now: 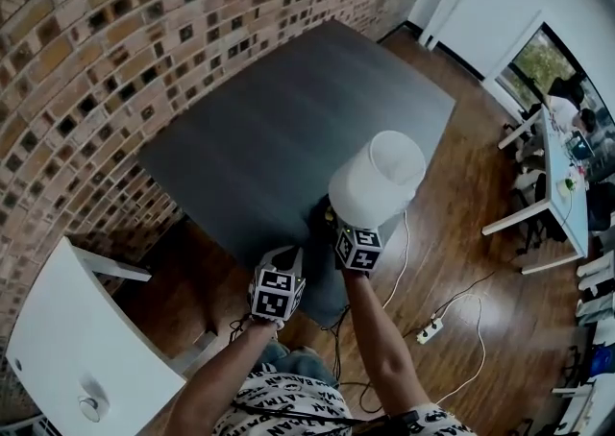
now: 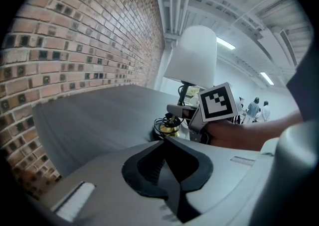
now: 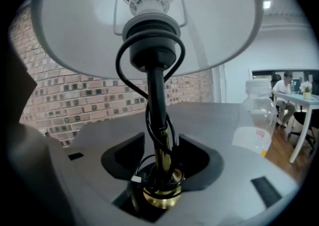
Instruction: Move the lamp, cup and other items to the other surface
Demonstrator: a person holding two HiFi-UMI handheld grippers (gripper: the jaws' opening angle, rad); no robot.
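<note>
- Right gripper (image 3: 161,153) is being held with jaws apart, flanking the slim black-and-brass lamp stem (image 3: 155,95) without pressing it; left gripper (image 2: 172,165) is being held closed, empty.
- Round polished brass base (image 3: 160,192), with thin black cable (image 3: 141,169) looped about it, is being stood at the near edge of the matte dark grey table (image 1: 269,127).
- Low on the stiff, slick metal stem is being judged the safest hold; top-heaviness is being expected.
- White tapered shade (image 3: 75,31) is being judged light and dentable.
- Rough brick wall (image 1: 96,40) is being seen beyond.
</note>
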